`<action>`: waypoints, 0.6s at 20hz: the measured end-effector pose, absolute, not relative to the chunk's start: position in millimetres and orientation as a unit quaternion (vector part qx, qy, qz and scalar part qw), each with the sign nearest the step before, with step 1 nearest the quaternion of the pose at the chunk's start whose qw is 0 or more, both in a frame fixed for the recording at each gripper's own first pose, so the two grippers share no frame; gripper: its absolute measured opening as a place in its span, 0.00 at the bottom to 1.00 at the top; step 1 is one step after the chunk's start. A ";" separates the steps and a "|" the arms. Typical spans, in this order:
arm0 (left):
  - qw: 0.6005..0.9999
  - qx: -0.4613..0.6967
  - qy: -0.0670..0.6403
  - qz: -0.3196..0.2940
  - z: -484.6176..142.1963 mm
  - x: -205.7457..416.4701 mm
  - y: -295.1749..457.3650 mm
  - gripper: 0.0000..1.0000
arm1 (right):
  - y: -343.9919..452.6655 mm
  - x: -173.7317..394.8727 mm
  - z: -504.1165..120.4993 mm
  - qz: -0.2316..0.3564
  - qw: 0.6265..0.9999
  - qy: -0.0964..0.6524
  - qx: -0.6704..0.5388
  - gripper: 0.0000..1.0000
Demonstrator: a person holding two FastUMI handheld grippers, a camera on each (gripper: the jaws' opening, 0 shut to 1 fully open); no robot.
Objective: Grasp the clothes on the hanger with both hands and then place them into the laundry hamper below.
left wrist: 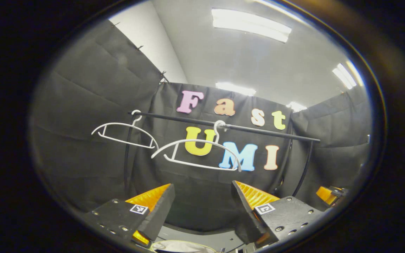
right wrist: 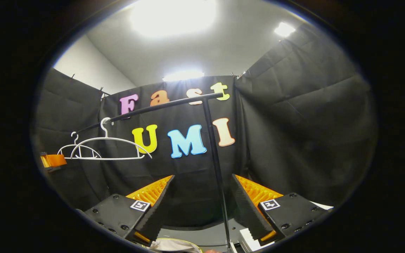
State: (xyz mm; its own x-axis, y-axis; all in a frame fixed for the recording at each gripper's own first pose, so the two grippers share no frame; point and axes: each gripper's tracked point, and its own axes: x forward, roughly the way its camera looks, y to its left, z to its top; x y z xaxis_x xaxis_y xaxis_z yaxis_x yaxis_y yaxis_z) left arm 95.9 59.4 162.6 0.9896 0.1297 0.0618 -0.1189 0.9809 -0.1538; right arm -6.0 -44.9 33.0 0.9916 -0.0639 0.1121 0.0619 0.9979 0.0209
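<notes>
In the left gripper view, two bare white hangers (left wrist: pixel 125 135) (left wrist: pixel 197 154) hang from the black rail (left wrist: pixel 258 130). The left gripper (left wrist: pixel 202 207) has its fingers spread, holding nothing. At the bottom edge, pale cloth (left wrist: pixel 181 247) lies in the hamper. The right gripper (right wrist: pixel 202 207) is spread too, beside the rail's post (right wrist: pixel 216 165).

The left gripper (left wrist: pixel 202 207) has two wedge-shaped fingers (left wrist: pixel 156 207) with ribbed inner faces. Each sits on a flat black block studded with small round screws and bearing a square white tag with a black pattern. The right gripper (right wrist: pixel 200 207) is built the same: two ribbed wedge fingers (right wrist: pixel 248 207), black screw-dotted blocks, one square black-and-white tag on each. Its blocks show rounded corners.
</notes>
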 end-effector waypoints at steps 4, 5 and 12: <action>0.995 -0.068 -0.024 0.062 148.5 107.4 62.4 0.92 | -34.2 -8.6 32.6 -0.024 0.998 -0.058 0.005 0.92; 0.996 -0.068 -0.025 0.058 148.3 108.7 59.1 0.93 | -30.7 -8.7 31.4 -0.019 0.998 -0.056 0.005 0.92; 0.998 -0.049 -0.017 0.037 136.8 115.9 43.7 0.93 | -26.9 -8.8 21.0 -0.015 0.999 -0.041 -0.008 0.98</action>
